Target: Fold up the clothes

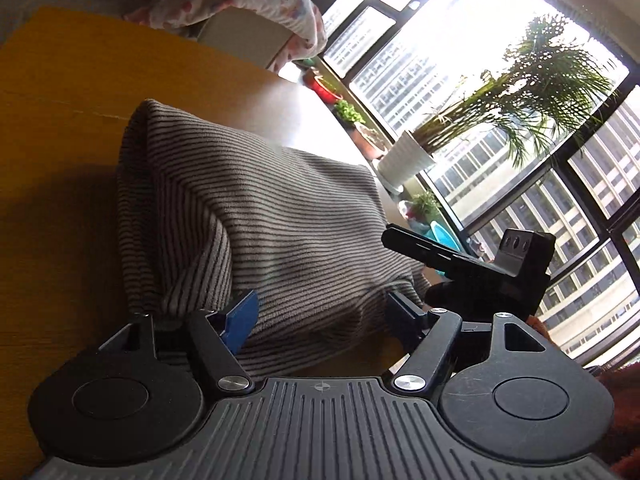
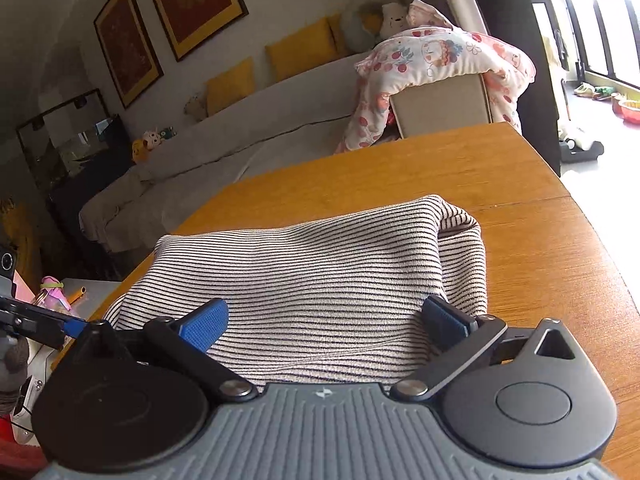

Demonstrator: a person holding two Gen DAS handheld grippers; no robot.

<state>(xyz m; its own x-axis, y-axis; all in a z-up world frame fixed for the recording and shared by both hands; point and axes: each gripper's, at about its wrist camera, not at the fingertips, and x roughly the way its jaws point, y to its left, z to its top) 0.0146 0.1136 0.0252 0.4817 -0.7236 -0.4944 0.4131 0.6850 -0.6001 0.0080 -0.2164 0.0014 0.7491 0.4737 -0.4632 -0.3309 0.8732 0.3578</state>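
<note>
A grey striped garment lies folded in a thick bundle on the wooden table. My left gripper is open, its blue fingertips spread on either side of the garment's near edge. The right gripper's body shows in the left wrist view at the garment's right. In the right wrist view the same striped garment lies on the table. My right gripper is open, its blue pads straddling the near edge of the cloth, holding nothing.
A floral quilt hangs over a chair back beyond the table. A sofa with yellow cushions stands behind. Potted plants line the big window. A side table with small items sits at the left.
</note>
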